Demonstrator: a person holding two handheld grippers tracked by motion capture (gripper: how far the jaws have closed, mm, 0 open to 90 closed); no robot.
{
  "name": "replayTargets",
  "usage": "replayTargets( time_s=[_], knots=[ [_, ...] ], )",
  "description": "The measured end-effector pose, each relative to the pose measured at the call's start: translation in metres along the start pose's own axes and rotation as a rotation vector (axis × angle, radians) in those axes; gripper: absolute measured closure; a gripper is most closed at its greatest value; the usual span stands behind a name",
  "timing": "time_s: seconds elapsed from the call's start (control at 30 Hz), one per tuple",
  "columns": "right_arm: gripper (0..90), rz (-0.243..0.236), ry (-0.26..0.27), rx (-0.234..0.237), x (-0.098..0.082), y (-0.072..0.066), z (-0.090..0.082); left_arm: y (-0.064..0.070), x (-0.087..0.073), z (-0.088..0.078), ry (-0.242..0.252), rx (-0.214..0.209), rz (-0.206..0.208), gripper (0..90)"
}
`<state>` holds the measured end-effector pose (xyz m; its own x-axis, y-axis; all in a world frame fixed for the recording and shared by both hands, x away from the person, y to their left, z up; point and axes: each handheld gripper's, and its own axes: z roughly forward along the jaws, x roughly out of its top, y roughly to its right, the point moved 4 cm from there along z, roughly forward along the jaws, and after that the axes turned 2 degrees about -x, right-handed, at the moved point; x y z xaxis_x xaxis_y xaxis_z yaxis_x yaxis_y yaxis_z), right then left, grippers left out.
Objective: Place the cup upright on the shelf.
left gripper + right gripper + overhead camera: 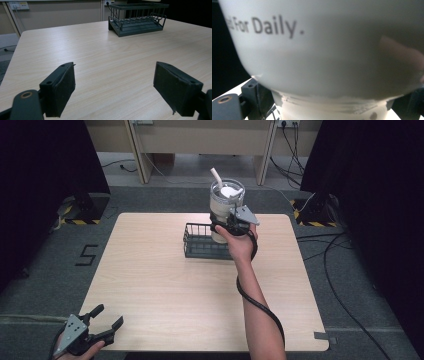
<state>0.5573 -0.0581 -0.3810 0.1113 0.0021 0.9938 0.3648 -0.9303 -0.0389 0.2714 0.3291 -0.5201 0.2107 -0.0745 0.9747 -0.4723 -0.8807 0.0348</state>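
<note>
My right gripper (229, 222) is clamped on the white tumbler (223, 202), above the far wire basket (197, 241). My left gripper (102, 322) rests near-left, jaws apart.

The tumbler (224, 205) is a tall, pale, off-white cup with a clear lid and a white straw (216, 177) sticking up at a slant from the top. It stands upright, lifted above the far side of the table, over the dark wire basket (197, 242), its lower part narrower than its wide upper body. In the right gripper view its side (324, 50) carries grey print ending in "For Daily.", and the narrow base shows scuffed white marks.
</note>
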Motion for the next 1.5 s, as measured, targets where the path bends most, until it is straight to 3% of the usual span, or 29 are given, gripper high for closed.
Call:
replayTargets(
  time_s=[0.47, 0.67, 1.1, 1.5],
  knots=[
    [9.6, 0.008, -0.035, -0.014, -0.013, 0.002, 0.026, -0.002, -0.001, -0.001, -0.004, 0.005, -0.003, 16.8],
    [9.6, 0.01, -0.045, -0.021, -0.017, 0.005, 0.03, -0.001, -0.001, 0.0, -0.003, 0.002, -0.002, 16.9],
    [9.6, -0.005, -0.101, -0.029, -0.045, 0.006, 0.041, 0.0, -0.001, 0.0, -0.005, -0.002, 0.001, 16.7],
    [9.5, -0.007, -0.107, -0.038, -0.055, 0.008, 0.043, 0.001, -0.001, 0.001, -0.006, -0.007, 0.007, 16.7]
  ],
)
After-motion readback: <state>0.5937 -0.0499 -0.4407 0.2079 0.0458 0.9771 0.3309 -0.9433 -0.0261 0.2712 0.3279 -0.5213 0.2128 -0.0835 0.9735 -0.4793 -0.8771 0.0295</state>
